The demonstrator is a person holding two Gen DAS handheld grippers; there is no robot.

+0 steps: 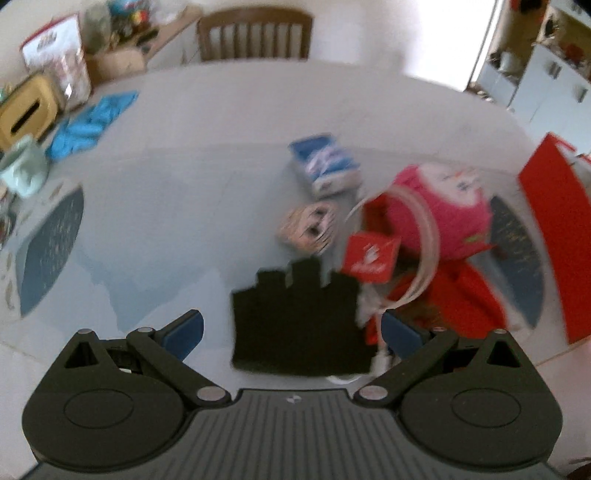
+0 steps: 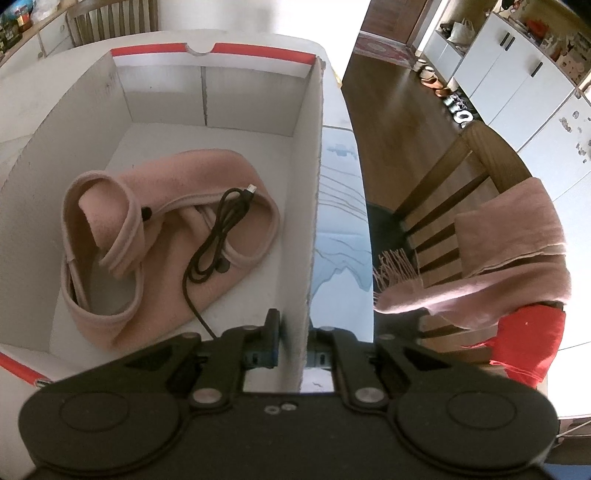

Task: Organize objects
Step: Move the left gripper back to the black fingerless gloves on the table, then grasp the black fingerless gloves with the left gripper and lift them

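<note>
A black glove (image 1: 299,321) lies flat on the table, and my left gripper (image 1: 293,332) hovers over it, open, one blue pad on each side and apart from it. Beyond the glove sit a small patterned packet (image 1: 312,229), a blue and white packet (image 1: 325,166), a small red box (image 1: 371,258), a pink pouch (image 1: 443,210) and a white cable loop (image 1: 424,236) on red cloth (image 1: 461,302). The left wrist view is blurred. My right gripper (image 2: 294,343) is shut on the right wall (image 2: 306,221) of a white box (image 2: 155,88) with a red rim. Inside lies a pink cloth (image 2: 155,229) with a black USB cable (image 2: 218,236).
Blue cloth (image 1: 88,122), a yellow tissue box (image 1: 27,114) and a pale green pouch (image 1: 24,173) crowd the table's far left. A wooden chair (image 1: 255,33) stands behind. The red box side (image 1: 550,236) rises at the right. Another chair (image 2: 454,199) carries a pink scarf (image 2: 509,251).
</note>
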